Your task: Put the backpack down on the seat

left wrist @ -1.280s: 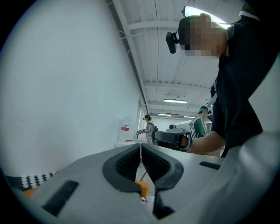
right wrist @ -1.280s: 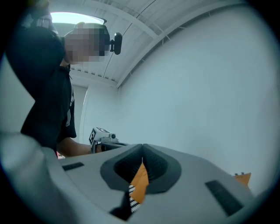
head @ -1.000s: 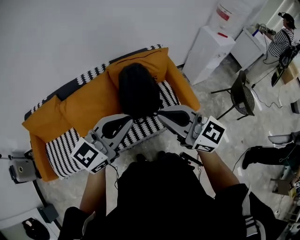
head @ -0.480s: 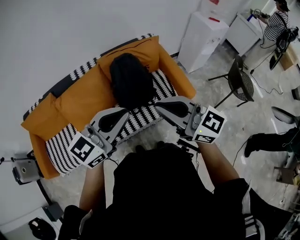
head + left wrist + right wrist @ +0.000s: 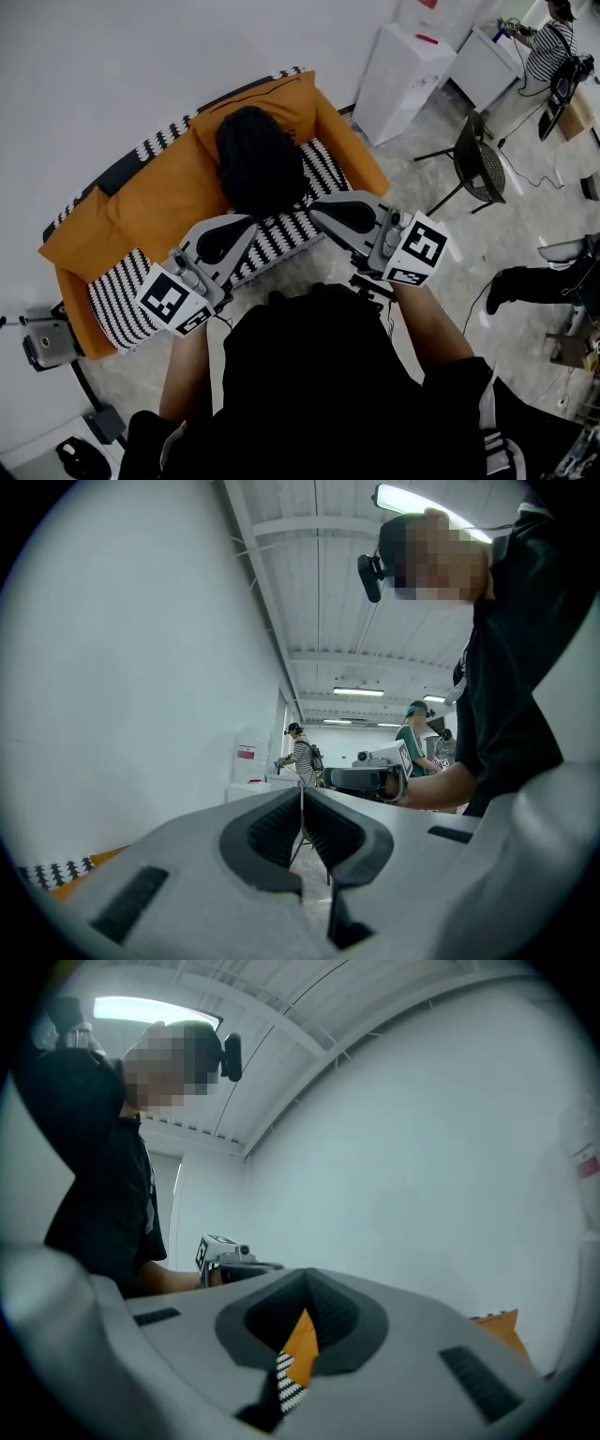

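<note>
Resting on the seat already: the black backpack sits toward the right end of the sofa. Its base is on the black-and-white patterned seat cushion and it leans into the orange back cushion. Judged: placement looks done or nearly so.

Handling, judged:
- Soft fabric shell with a rounded, slumped outline, so it should sag under a pinch rather than hold shape.
- Not slippery, and not fragile outside. Weight unknown, since the contents are not visible.
- Best hold would be the top loop or a shoulder strap, to keep it from tipping. Neither can be made out from above; the bag reads as one dark mass.

Left gripper and right gripper hang at the front of the seat, just beside the bag's near edge, tips turned toward each other. Whether they touch the bag I cannot tell. Both pairs of jaws are pressed together with nothing between them — the right gripper view shows only orange and patterned cushion past the tips.

Outward: white cabinets far right, a black chair, another person in the far right corner.
</note>
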{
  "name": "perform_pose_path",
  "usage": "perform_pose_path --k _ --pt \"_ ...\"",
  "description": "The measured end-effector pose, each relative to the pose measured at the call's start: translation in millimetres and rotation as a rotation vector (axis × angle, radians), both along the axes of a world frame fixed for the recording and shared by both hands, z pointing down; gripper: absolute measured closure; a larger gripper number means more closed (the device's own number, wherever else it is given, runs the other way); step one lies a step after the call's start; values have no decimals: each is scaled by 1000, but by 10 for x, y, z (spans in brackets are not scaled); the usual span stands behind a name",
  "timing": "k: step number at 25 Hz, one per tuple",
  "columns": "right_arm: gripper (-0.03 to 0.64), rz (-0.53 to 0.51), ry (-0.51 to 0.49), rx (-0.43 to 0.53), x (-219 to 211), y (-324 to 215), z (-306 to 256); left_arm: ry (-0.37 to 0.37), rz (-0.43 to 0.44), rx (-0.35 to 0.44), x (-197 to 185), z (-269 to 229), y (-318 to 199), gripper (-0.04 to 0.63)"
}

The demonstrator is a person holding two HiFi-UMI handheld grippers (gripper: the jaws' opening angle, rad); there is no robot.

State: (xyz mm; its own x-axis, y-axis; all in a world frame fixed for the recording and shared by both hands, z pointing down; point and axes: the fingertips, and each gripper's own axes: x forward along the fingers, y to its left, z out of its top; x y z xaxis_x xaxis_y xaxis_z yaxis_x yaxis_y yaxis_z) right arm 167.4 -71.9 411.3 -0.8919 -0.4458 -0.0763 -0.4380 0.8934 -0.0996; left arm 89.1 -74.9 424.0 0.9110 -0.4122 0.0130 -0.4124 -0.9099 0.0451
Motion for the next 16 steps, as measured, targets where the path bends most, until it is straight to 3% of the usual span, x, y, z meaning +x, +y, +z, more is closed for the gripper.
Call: perform_pose_path --k 16 --pt "591 16 12 -33 -126 -42 141 5 10 -50 -157 216 -25 566"
